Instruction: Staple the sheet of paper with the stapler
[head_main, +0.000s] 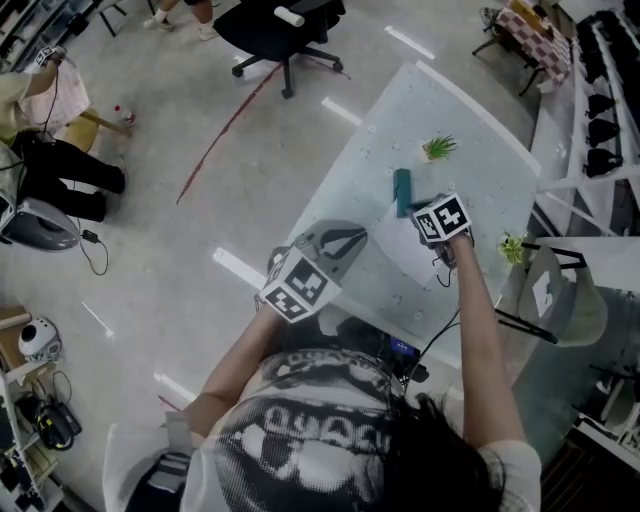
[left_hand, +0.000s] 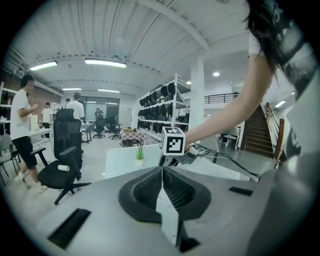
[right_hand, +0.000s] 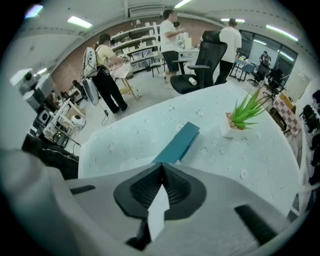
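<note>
A teal stapler lies on the pale table, its near end over a white sheet of paper. My right gripper points steeply down at that near end, its jaws shut with nothing between them. In the right gripper view the stapler runs away from the tips of the right gripper, and a corner of the paper shows to their left. Whether the tips touch the stapler is hidden. My left gripper hovers over the table's left edge, shut and empty.
Two small potted plants stand on the table. A cable trails off its near edge. A black office chair stands on the floor beyond. People stand by shelves at the back.
</note>
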